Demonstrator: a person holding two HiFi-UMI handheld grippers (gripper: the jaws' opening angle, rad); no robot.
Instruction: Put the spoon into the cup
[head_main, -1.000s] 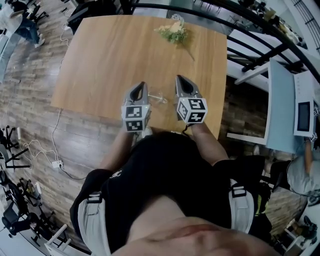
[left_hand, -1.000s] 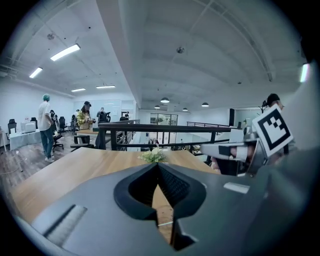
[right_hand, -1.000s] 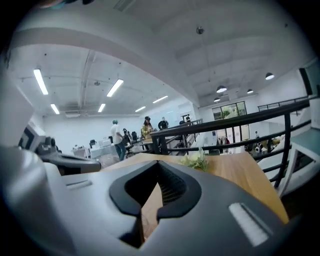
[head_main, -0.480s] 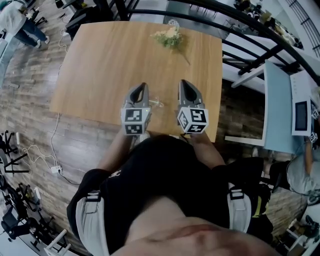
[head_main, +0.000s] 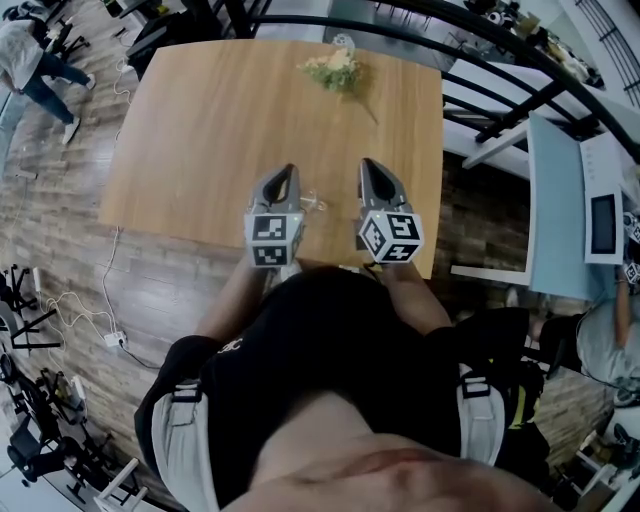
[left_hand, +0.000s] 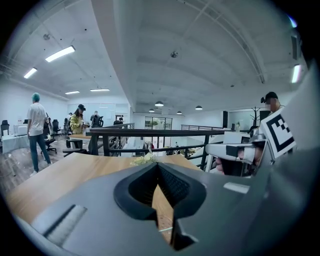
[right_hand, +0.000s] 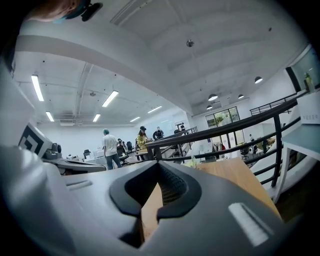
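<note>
- Bright, even indoor light from the ceiling strip lights (left_hand: 60, 53) (slightly blown out).
- Flat light on the table (head_main: 220, 120); soft shadows, no harsh glare.
- Strong fisheye bending everywhere; gripper views vignette to black at the corners.
- Close to the lens, the left gripper (left_hand: 158, 167) looks soft.

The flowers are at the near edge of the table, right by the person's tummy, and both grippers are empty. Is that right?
Not quite. The flowers lie at the far edge of the table, away from the person, as the head view shows. The left gripper and right gripper are indeed empty.
</note>
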